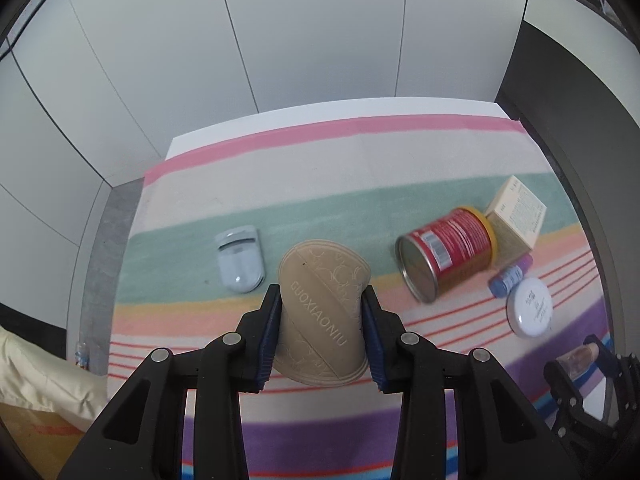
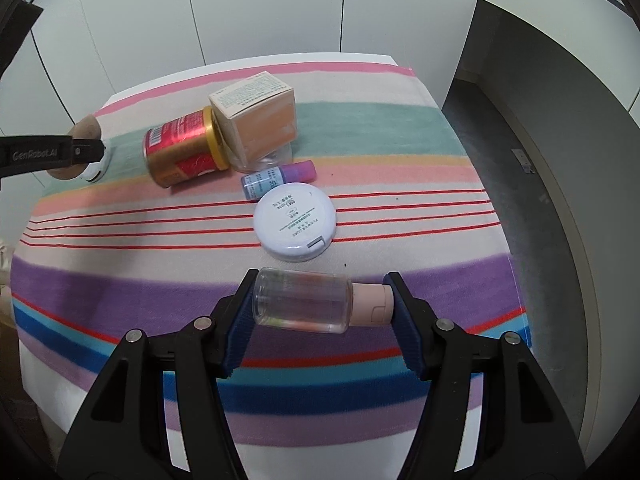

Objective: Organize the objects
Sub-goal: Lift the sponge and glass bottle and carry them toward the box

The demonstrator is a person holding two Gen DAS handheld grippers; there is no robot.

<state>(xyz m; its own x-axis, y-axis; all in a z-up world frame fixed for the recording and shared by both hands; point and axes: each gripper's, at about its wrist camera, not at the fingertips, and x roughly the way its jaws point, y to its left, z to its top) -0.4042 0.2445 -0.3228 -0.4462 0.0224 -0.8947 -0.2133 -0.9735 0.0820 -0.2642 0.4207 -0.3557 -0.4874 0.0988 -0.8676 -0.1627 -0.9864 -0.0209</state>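
Tan embossed pouch (image 1: 322,312), oval, is clamped across its width between the pads of the left hand-held gripper (image 1: 322,330), its long axis running forward and away from the wrist, clear of the striped cloth on the surface (image 1: 320,160). Right hand-held gripper (image 2: 322,310) is closed end to end on 1 clear bottle (image 2: 304,305) with a pink cap: one pad bears on the base, the other on the cap, so the bottle's long axis lies crosswise between the fingers.

Loose items remaining: a red can (image 2: 182,146) on its side touching a cream box (image 2: 258,120), a small purple tube (image 2: 276,178), a white round compact (image 2: 295,220) just ahead of the bottle, and a silver curler-like tool (image 1: 240,260) left of the pouch.

Judgement: both grips are loaded; the cluster lies nearer the right hand, the silver tool nearer the left. No destination container is visible.
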